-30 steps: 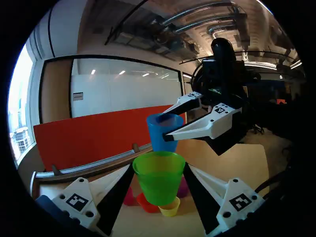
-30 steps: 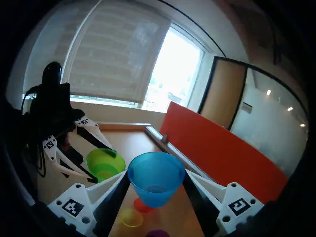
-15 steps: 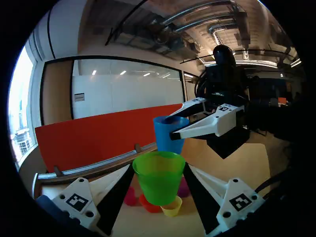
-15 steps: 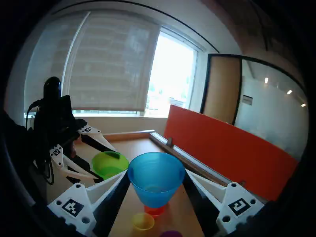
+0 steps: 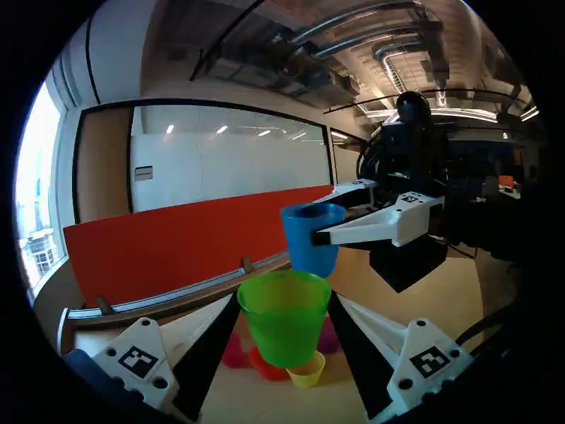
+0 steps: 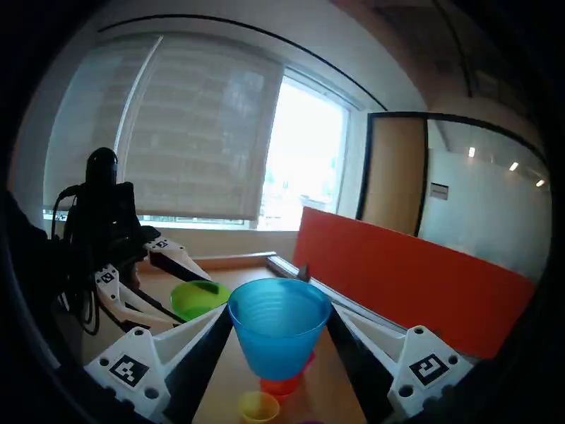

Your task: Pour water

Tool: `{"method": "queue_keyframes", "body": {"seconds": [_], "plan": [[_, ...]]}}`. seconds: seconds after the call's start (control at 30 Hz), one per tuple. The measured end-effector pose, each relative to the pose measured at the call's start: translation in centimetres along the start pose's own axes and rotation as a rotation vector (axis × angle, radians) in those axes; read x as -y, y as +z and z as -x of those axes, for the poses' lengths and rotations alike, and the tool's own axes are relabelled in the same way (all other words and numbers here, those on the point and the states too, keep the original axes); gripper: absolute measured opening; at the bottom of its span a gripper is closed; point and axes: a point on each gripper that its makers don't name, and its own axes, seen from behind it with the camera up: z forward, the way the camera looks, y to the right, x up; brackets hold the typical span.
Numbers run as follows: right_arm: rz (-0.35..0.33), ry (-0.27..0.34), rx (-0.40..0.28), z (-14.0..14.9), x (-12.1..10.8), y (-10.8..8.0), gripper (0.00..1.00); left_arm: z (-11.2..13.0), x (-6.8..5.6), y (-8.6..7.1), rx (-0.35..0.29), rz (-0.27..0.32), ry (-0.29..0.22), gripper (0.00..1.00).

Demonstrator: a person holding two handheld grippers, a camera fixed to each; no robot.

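- In the left gripper view, the left gripper (image 5: 284, 298) is seen with its jaws pinching the green cup (image 5: 284, 321) from both sides; the cup is held upright, with the mouth open upward.
- Up and to the right of it, the blue cup (image 5: 308, 244) is carried in the air, nearly upright; its bottom is seen just above the green rim, a little to the right.
- Further right, the right gripper (image 5: 319, 220) is pressed on the blue cup, 1 finger on each side of the wall.
- In the right gripper view, the green cup (image 6: 199, 299) is found low and to the left of the blue cup (image 6: 277, 338), apart from it.
- The coming move is judged to be a tilt of the blue cup toward that left side, so that its lip is brought over the green mouth.
- Whether water is inside either cup cannot be told.
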Motion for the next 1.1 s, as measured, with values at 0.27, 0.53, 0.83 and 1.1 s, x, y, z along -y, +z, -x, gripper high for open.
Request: {"method": "queue_keyframes", "body": {"seconds": [0.27,0.53,0.83,1.1], "plan": [[-0.003,0.013,-0.008,0.5,0.2,-0.4,0.94,0.0,0.0,0.1,0.008,0.002,-0.007,0.88],[-0.022,0.028,0.025,2.7,0.6,-0.9,0.93,1.1,-0.4,0.1,0.040,0.012,-0.004,0.89],[-0.051,0.025,0.072,5.6,1.6,-1.5,0.93,3.5,-1.0,0.5,0.100,0.030,-0.008,0.88],[-0.076,0.031,0.114,8.5,2.7,-1.8,0.93,6.4,-1.9,0.9,0.176,0.054,0.001,0.88]]}}
